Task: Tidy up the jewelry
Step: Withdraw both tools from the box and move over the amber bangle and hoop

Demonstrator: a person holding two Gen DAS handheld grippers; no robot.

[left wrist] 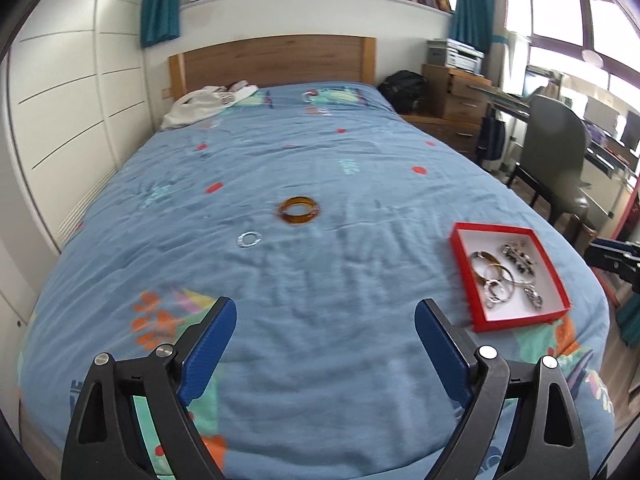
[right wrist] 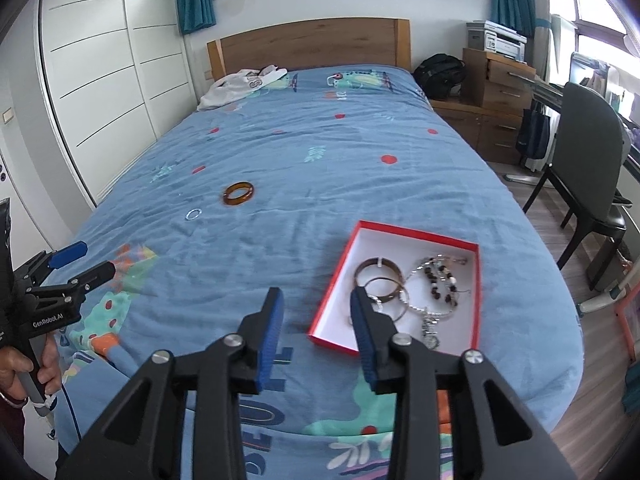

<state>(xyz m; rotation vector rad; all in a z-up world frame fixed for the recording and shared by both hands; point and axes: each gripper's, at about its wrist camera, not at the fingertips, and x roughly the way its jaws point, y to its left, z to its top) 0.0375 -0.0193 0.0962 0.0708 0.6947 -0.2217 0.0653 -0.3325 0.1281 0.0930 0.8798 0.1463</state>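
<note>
An amber bangle (left wrist: 299, 210) lies on the blue bedspread mid-bed, with a small silver ring (left wrist: 249, 239) just in front of it; both also show in the right wrist view, the bangle (right wrist: 238, 193) and the ring (right wrist: 193, 214). A red box with a white inside (left wrist: 464, 280) holds several bangles, a bead bracelet and silver pieces (right wrist: 416, 284). My left gripper (left wrist: 325, 312) is open and empty above the near bedspread, left of the box; it also shows in the right wrist view (right wrist: 86, 260). My right gripper (right wrist: 316, 300) is open and empty at the box's near left edge (right wrist: 332, 300).
A white garment (left wrist: 204, 104) lies by the wooden headboard (left wrist: 272, 56). White wardrobe doors (left wrist: 60, 100) run along the left. A black bag (left wrist: 404, 84), wooden drawers (left wrist: 460, 92) and a chair (left wrist: 560, 156) stand right of the bed.
</note>
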